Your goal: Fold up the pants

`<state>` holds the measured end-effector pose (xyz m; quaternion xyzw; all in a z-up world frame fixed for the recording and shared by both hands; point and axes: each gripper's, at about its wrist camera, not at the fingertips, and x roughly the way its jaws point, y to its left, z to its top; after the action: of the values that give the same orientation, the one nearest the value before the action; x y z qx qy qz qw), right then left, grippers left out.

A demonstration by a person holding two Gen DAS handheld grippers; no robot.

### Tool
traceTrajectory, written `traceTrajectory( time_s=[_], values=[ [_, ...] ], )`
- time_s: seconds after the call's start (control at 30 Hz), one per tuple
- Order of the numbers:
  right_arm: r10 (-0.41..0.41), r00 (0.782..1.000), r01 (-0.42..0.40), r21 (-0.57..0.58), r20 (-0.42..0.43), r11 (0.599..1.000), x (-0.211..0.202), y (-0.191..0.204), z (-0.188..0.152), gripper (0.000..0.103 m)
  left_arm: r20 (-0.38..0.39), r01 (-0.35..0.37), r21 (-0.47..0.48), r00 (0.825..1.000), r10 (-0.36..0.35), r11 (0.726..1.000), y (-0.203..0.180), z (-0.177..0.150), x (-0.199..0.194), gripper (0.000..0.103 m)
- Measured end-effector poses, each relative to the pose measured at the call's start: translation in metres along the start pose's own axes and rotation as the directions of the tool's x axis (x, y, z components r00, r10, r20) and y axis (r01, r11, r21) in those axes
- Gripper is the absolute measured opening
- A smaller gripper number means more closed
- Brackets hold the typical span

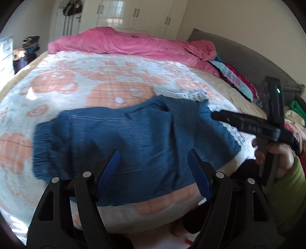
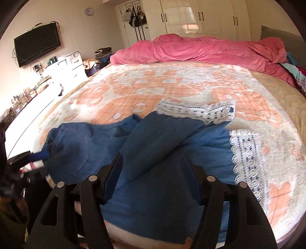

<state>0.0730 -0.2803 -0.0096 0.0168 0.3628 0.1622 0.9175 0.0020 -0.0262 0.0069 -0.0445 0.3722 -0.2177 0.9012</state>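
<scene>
Blue pants (image 1: 133, 145) with white lace trim lie spread on the bed's orange-and-white blanket (image 1: 76, 80). In the right wrist view the pants (image 2: 153, 145) have one flap folded over the middle and lace cuffs (image 2: 246, 153) at the right. My left gripper (image 1: 154, 159) is open and empty, hovering over the pants' near edge. My right gripper (image 2: 151, 162) is open and empty just above the pants' near part. The right gripper also shows in the left wrist view (image 1: 248, 124), held in a hand over the lace end. The left gripper's blue pad shows at the left of the right wrist view (image 2: 38, 156).
A pink duvet (image 1: 133, 44) is bunched along the bed's far side. Folded colourful clothes (image 1: 237, 80) lie at the right by a grey headboard (image 1: 248, 59). A white dresser (image 2: 67, 67), a wall TV (image 2: 37, 44) and wardrobes (image 2: 200, 17) stand beyond the bed.
</scene>
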Motion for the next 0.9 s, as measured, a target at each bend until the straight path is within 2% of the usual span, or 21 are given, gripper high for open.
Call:
traceTrajectory(
  time_s=[0.03, 0.13, 0.2, 0.27, 0.33, 0.4, 0.47, 0.5, 0.67, 0.73, 0.77, 0.83, 0.9],
  values=[
    [-0.012, 1.0, 0.012, 0.001, -0.001, 1.0, 0.002, -0.002, 0.003, 0.072, -0.013, 0.02, 0.004, 1.0, -0.02, 1.0, -0.004, -0.001, 0.006, 0.066],
    [-0.033, 0.999, 0.033, -0.009, 0.005, 0.999, 0.008, -0.006, 0.013, 0.072, -0.053, 0.09, -0.003, 0.995, -0.09, 0.996, -0.015, -0.002, 0.023, 0.063],
    [-0.037, 0.999, 0.037, -0.015, 0.002, 0.999, 0.014, -0.008, 0.02, 0.072, -0.085, 0.14, -0.022, 0.986, -0.141, 0.99, -0.02, -0.002, 0.038, 0.052],
    [-0.043, 0.999, 0.043, -0.025, -0.009, 0.999, 0.02, -0.008, 0.026, 0.072, -0.1, 0.156, -0.03, 0.982, -0.158, 0.987, -0.022, -0.002, 0.048, 0.045],
    [-0.05, 0.999, 0.049, -0.048, -0.015, 0.998, 0.028, -0.007, 0.033, 0.072, -0.121, 0.177, -0.033, 0.976, -0.18, 0.984, -0.025, 0.0, 0.061, 0.043],
    [-0.055, 0.998, 0.053, -0.067, -0.021, 0.996, 0.034, -0.006, 0.039, 0.072, -0.145, 0.192, -0.062, 0.969, -0.2, 0.979, -0.021, 0.003, 0.074, 0.032],
    [-0.058, 0.998, 0.056, -0.084, -0.025, 0.995, 0.041, -0.004, 0.047, 0.072, -0.164, 0.204, -0.093, 0.962, -0.217, 0.974, -0.019, 0.006, 0.088, 0.032],
    [-0.057, 0.998, 0.054, -0.089, -0.029, 0.994, 0.045, -0.003, 0.051, 0.072, -0.174, 0.183, -0.102, 0.964, -0.199, 0.978, -0.017, 0.007, 0.094, 0.031],
    [-0.074, 0.995, 0.066, -0.114, -0.065, 0.991, 0.072, 0.001, 0.071, 0.072, -0.143, 0.189, -0.156, 0.967, -0.211, 0.97, -0.014, 0.011, 0.106, 0.03],
    [-0.087, 0.993, 0.077, -0.134, -0.076, 0.988, 0.084, 0.005, 0.079, 0.072, -0.122, 0.218, -0.152, 0.964, -0.237, 0.964, -0.017, 0.009, 0.106, 0.021],
    [-0.095, 0.992, 0.082, -0.144, -0.087, 0.986, 0.092, 0.008, 0.083, 0.072, -0.12, 0.234, -0.149, 0.96, -0.252, 0.961, -0.02, 0.008, 0.107, 0.011],
    [-0.099, 0.989, 0.081, -0.156, -0.109, 0.984, 0.108, 0.011, 0.089, 0.072, -0.125, 0.265, -0.134, 0.952, -0.281, 0.955, -0.028, 0.003, 0.11, 0.009],
    [-0.129, 0.981, 0.105, -0.167, -0.143, 0.98, 0.13, 0.013, 0.097, 0.072, -0.135, 0.265, -0.113, 0.951, -0.279, 0.958, -0.034, -0.002, 0.113, 0.009]
  ],
)
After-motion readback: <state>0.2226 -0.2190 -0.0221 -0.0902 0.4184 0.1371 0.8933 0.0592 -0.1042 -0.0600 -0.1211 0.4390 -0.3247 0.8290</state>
